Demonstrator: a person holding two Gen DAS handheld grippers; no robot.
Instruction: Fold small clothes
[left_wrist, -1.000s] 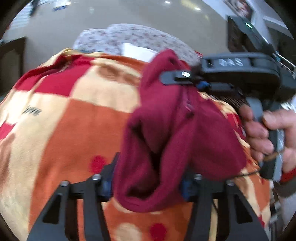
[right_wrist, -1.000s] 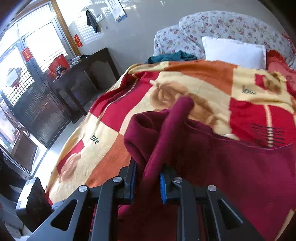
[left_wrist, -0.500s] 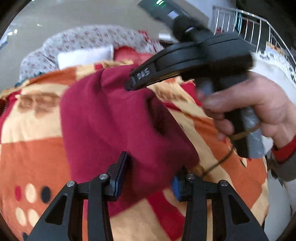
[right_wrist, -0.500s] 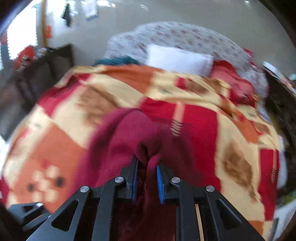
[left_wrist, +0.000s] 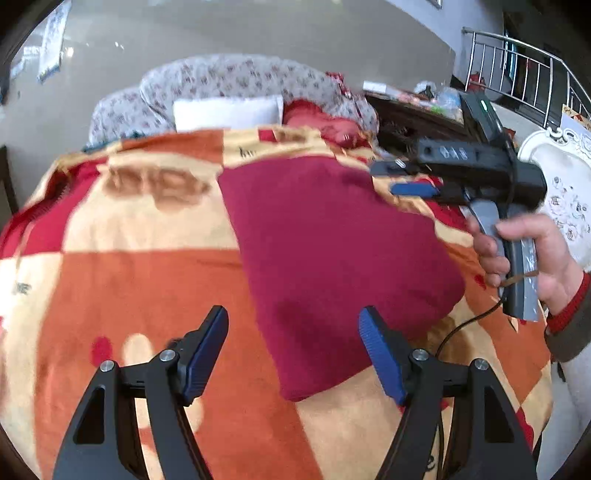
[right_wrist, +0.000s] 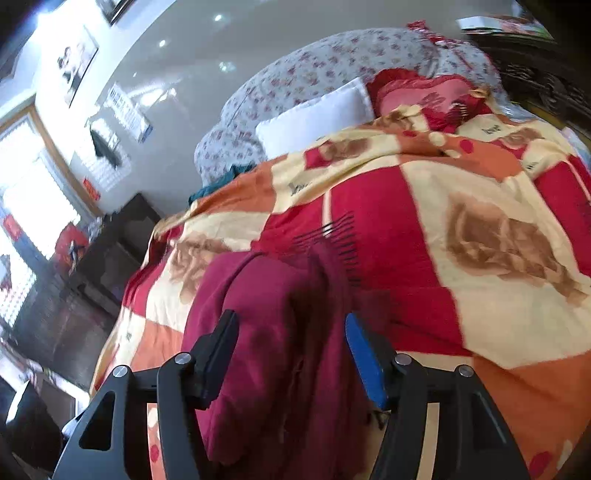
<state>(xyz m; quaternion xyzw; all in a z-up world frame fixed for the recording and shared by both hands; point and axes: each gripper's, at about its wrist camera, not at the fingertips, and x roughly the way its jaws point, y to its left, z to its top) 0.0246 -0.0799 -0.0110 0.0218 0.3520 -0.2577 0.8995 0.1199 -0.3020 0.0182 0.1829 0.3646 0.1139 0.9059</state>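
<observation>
A maroon garment (left_wrist: 332, 251) lies folded on the patchwork blanket (left_wrist: 140, 295). My left gripper (left_wrist: 293, 350) hovers over its near corner, and its jaws are opening. The cloth shows between the blue pads (left_wrist: 380, 354), but they do not press it. In the left wrist view my right gripper (left_wrist: 400, 179) sits at the garment's far right edge, held by a hand (left_wrist: 524, 254). In the right wrist view the garment (right_wrist: 266, 332) bunches under my right gripper (right_wrist: 291, 350). Those jaws are opening too, with a fold of cloth standing loose between them.
A white pillow (left_wrist: 225, 112), a red cushion (left_wrist: 321, 122) and a floral quilt (left_wrist: 236, 77) lie at the head of the bed. Dark furniture (right_wrist: 110, 251) stands to the left, and a white chair (left_wrist: 557, 184) and a railing (left_wrist: 524, 77) to the right. A thin cable (left_wrist: 465, 325) trails over the blanket.
Both grippers have opened and let go of the maroon garment. It now lies folded on the blanket instead of hanging between the grippers. The right gripper has drawn back to the right.
</observation>
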